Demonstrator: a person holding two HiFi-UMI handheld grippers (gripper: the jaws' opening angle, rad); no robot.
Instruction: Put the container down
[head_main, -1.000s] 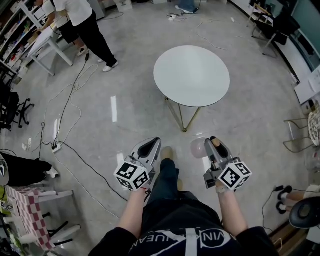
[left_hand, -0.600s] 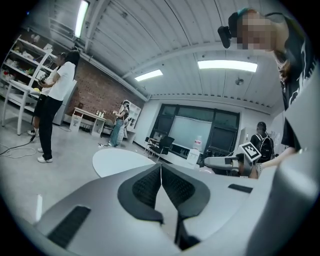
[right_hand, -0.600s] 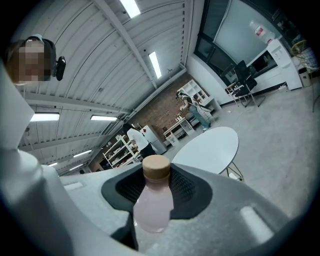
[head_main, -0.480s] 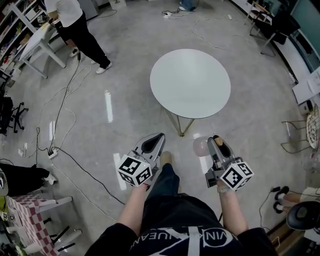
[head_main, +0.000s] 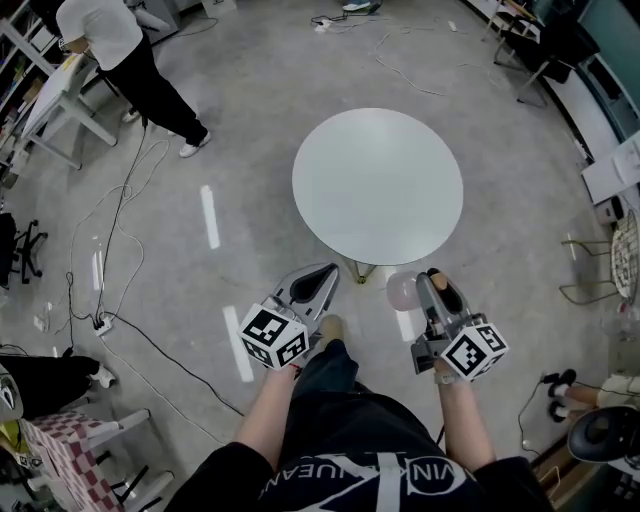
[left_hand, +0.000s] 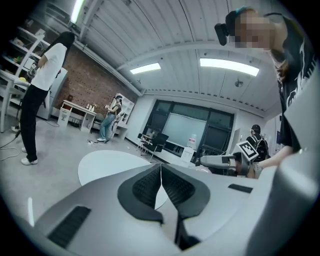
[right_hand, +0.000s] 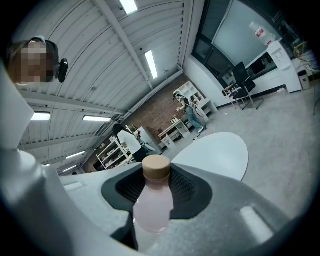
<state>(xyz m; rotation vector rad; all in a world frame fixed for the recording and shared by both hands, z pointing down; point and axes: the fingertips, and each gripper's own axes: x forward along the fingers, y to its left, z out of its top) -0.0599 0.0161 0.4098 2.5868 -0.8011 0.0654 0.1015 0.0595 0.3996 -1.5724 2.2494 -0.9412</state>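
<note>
Container: pale pink bottle with a tan cap, clamped in the right gripper. Not down yet. In the right gripper view it stands upright between the dark ribbed pads, one on each side of its upper body, with the cap poking above them. Jaws are part-way apart, set by the bottle's width.

Head view: bottle sits at about 4 o'clock from frame centre, over the grey floor. It's just off the near rim of the round white table, at roughly the table's 6 o'clock. No contact with the tabletop. Table is bare.

Left gripper: at 9 o'clock from the right one, well apart from it. Jaws are together with only a thin seam between the pads, and there's nothing in them. Its tip points toward 1 o'clock, at the table rim.

Both grippers are held low in front of the person, marker cubes toward the body. Tips aim at the table at 12 o'clock.

Background: a person in a white top and dark trousers at 10 o'clock by a white bench. Cables trail across the floor at 9 o'clock. In the right gripper view the table shows beyond the bottle at 2 o'clock.
</note>
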